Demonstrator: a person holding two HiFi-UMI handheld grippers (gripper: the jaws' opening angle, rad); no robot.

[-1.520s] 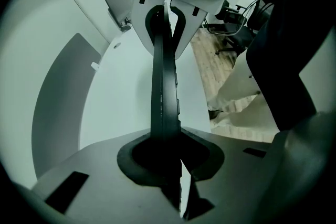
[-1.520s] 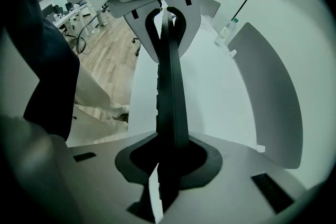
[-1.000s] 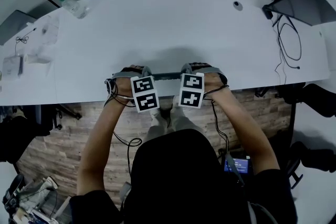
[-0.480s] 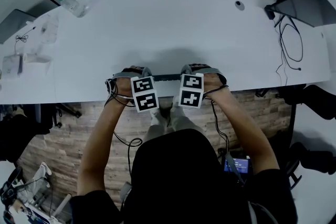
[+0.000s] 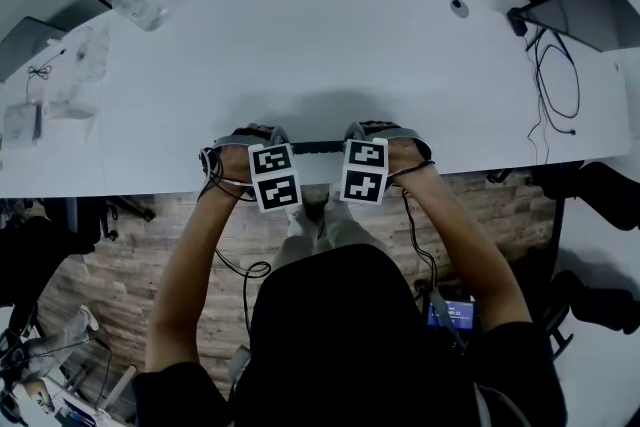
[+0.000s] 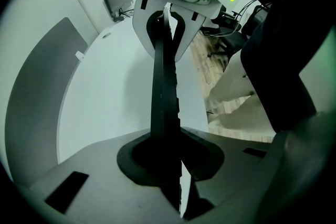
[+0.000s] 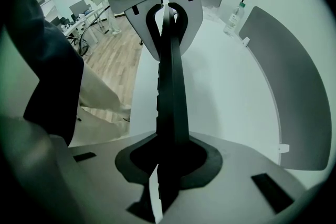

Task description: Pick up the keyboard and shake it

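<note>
Both grippers are clamped on the keyboard [image 5: 318, 146] right now, one at each end. It's a slim black one, turned on edge, so from the head view it's just a thin dark strip between the two marker cubes. The left gripper [image 6: 168, 165] has its jaws squeezed onto one end, and the right gripper [image 7: 168, 165] is doing the same on the other end. Each gripper view looks straight down the length of the board to the opposite gripper. The keyboard hangs over the near edge of the white table [image 5: 330, 45], above its soft shadow on the tabletop. Further back there's a water bottle [image 5: 135, 7] at the far left corner, and a tangle of cables [image 5: 555, 85] on the right.
</note>
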